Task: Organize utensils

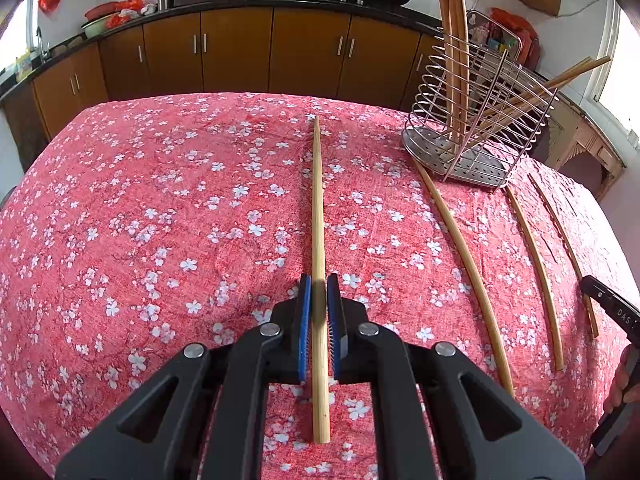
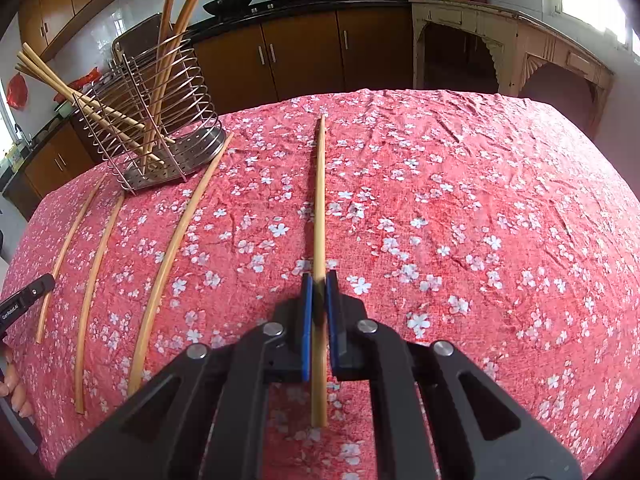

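Nearest in the left wrist view, the left gripper [image 1: 319,296] has its blue pads nearly closed around a pale chopstick [image 1: 319,240]; whether they pinch it or merely straddle it cannot be told. The stick runs from 6 o'clock straight up toward 12 over the flowered red tablecloth [image 1: 160,220].

The right wrist view shows the same: the right gripper [image 2: 319,292] narrowed around a second chopstick [image 2: 320,208], grip likewise uncertain.

Between the two grippers, three loose chopsticks [image 1: 472,264] lie side by side on the cloth, at 3 o'clock for the left and 9 o'clock for the right.

Farther off, the wire utensil rack [image 1: 476,120] stands at 1 o'clock for the left, 10 to 11 o'clock for the right, already holding several leaning sticks.

Likely risks: each hold sits near the stick's rear end, so a long front could droop or swivel on lifting. A tip might catch the wire coils or knock the leaning sticks, and both hands heading for one rack could collide.
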`<state>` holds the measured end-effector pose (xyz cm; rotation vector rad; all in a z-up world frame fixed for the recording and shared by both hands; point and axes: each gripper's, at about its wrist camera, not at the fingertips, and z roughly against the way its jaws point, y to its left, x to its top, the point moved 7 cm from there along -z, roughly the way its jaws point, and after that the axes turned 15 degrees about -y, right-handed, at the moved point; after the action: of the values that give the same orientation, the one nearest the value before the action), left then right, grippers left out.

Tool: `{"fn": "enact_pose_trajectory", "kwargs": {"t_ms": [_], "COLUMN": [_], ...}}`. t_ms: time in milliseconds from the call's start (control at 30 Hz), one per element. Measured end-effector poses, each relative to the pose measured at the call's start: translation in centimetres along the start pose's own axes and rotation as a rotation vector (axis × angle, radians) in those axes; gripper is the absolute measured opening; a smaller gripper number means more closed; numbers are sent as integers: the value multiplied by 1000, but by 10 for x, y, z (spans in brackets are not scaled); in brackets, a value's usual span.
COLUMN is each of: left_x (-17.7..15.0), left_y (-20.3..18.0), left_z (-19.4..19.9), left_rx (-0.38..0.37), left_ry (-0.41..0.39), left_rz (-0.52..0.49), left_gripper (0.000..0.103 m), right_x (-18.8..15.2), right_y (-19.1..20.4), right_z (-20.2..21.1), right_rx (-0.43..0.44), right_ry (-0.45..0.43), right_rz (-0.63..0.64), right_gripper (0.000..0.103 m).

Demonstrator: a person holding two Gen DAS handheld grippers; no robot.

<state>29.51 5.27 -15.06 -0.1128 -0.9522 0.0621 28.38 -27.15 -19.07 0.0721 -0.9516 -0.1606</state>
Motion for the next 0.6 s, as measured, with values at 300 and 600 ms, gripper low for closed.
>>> {"fn": "enact_pose_trajectory", "kwargs": {"t_ms": [300, 600], "left_x": [1, 1], "left_y": [4, 4], "left_z": [3, 3], "left_rx": [-20, -21], "left_ry": [-1, -1], "left_rz": [30, 34], "left_gripper": [9, 9], "right_x": [0, 0], "right_y": [0, -1], "right_z": [0, 0], "right_rx": [2, 7], "right_ry": [2, 2], "right_rz": [-3, -9], "right_gripper": [8, 8]}}
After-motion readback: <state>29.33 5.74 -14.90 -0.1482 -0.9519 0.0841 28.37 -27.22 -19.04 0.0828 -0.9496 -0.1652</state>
